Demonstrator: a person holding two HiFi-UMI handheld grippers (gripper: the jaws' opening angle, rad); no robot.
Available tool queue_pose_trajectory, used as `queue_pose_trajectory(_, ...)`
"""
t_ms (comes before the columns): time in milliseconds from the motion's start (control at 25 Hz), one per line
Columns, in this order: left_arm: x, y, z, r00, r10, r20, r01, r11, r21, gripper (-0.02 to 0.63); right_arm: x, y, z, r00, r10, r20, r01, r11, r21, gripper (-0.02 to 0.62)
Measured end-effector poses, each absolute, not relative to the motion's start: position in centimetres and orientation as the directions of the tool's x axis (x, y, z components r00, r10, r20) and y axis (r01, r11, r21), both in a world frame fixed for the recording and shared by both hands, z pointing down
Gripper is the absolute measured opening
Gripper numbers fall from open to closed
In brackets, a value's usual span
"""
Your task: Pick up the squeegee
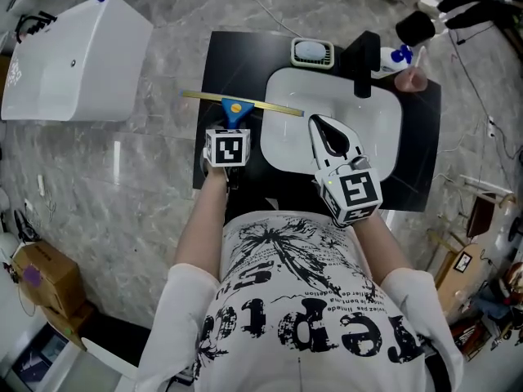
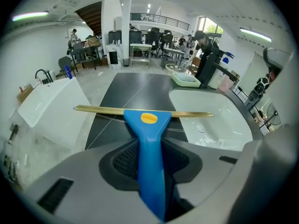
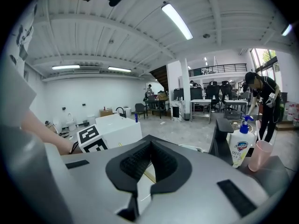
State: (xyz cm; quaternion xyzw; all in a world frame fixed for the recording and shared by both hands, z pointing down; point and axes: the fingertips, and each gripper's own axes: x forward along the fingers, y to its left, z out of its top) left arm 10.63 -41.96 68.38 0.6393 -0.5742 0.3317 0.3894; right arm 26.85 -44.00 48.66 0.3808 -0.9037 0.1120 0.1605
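Head view showed, at far left, a white box [image 1: 73, 55] on the marble floor, well apart from the work. Next came a black mat [image 1: 221, 64], and across its near part lay the squeegee [image 1: 235, 104]. Its thin yellow blade ran left to right, and the right end reached the rim of the white sink [image 1: 384, 113].

The left gripper [image 1: 234, 122] pointed steeply down at the squeegee. In the left gripper view the blue handle [image 2: 150, 162] ran straight up between the jaws. Both ribbed pads pressed on its sides, so that gripper was closed on the handle, below the orange oval. Whether the blade [image 2: 103, 109] had left the mat could not be told.

Further right, the right gripper [image 1: 317, 122] hung over the sink bowl. Its own view showed the jaws drawn together with nothing between them. A black tap [image 1: 365, 64] and a soap bottle [image 1: 394, 55] stood behind the sink.

The squeegee looked light: a stiff moulded plastic handle and a long narrow blade with a probably flexible edge. The handle was the sensible place to hold, as the blade was too thin and wide for the jaws. The plastic looked smooth, so it might slip or swivel in the pads. A hold near the head would keep the long blade from swinging. The blade end at the sink rim could catch if the lift were not straight up.
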Motion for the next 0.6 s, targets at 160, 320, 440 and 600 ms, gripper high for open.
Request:
queue_pose_trajectory(160, 10.2, -41.6, 67.9, 0.121, -0.48, 0.869, -0.992, -0.029, 0.123, 0.137, 26.5, -43.8, 48.0, -0.65, -0.665, 0.367, -0.732, 0.678, -0.068, 0.014)
queue_pose_trajectory(320, 10.5, -42.0, 66.0, 0.16, -0.521, 0.838, -0.986, -0.051, 0.156, 0.137, 26.5, -43.8, 47.1, -0.635, -0.687, 0.353, -0.746, 0.663, -0.054, 0.014)
queue_pose_trajectory(440, 10.1, -42.8, 63.4, 0.157, -0.574, 0.804, -0.988, -0.081, 0.135, 0.137, 26.8, -43.9, 46.0, -0.62, -0.71, 0.333, -0.762, 0.647, -0.039, 0.015)
queue_pose_trajectory(600, 9.7, -43.8, 58.3, 0.161, -0.669, 0.726, -0.987, -0.114, 0.115, 0.137, 27.3, -43.6, 44.0, -0.598, -0.741, 0.305, -0.783, 0.622, -0.024, 0.014)
